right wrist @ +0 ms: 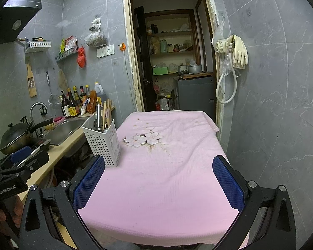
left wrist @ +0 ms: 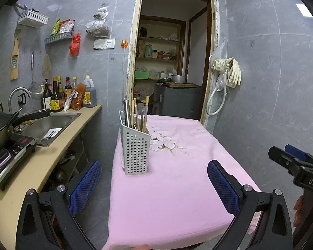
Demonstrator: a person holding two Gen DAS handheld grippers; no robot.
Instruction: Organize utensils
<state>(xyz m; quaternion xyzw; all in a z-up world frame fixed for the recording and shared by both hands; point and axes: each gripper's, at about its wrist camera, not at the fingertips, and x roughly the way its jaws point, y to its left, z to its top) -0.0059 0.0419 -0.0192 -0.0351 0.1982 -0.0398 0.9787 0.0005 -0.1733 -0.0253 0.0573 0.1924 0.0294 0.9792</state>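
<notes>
Room: grey-tiled kitchen, table (right wrist: 167,187) under pink cloth.
Holder: white basket (left wrist: 135,148) upright at table's left edge.
Utensils: chopsticks (left wrist: 145,114) and a metal handle (left wrist: 126,112) already inside; none loose on cloth.
Left gripper (left wrist: 154,187): spread wide, empty.
Right gripper (right wrist: 158,183): spread wide, empty.
Progress: apparently finished.

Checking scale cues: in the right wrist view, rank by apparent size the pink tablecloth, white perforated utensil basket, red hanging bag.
1. Pink floral tablecloth
2. White perforated plastic utensil basket
3. Red hanging bag; it hangs farther from the camera, so its true size is unsure.

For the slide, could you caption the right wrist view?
Open right gripper facing a utensil holder on pink cloth.
</notes>
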